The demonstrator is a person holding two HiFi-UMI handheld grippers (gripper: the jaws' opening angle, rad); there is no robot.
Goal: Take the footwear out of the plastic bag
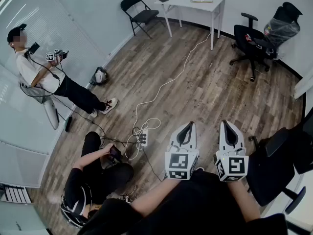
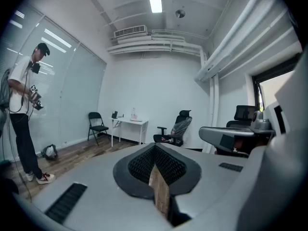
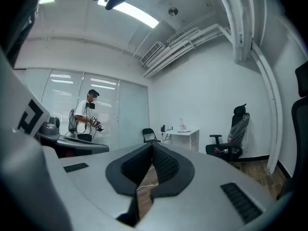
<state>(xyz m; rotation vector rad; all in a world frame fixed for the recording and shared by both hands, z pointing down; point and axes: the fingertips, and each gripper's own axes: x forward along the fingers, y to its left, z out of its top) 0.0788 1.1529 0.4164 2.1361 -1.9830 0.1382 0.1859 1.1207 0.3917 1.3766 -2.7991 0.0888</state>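
Observation:
My left gripper [image 1: 186, 124] and right gripper [image 1: 228, 122] are side by side over my lap and point out across the wooden floor. On both, the jaws are shut with nothing between them. In the left gripper view the left gripper [image 2: 154, 147] looks down the room toward a white table [image 2: 131, 122]. From the right gripper view, the right gripper [image 3: 153, 146] faces the same way. I cannot make out any bag of footwear. The only plastic in view is clear wrap [image 1: 281, 28] on the back of a black office chair [image 1: 252, 39] at the far right.
A person [image 1: 44, 75] stands at the left by the glass wall holding grippers, and another [image 1: 93, 177] crouches near me. A power strip [image 1: 143, 137] and white cable [image 1: 171, 80] lie on the floor. A folding chair [image 1: 139, 11] and a white table [image 1: 193, 3] stand far off. A black chair [image 1: 279, 160] is close on my right.

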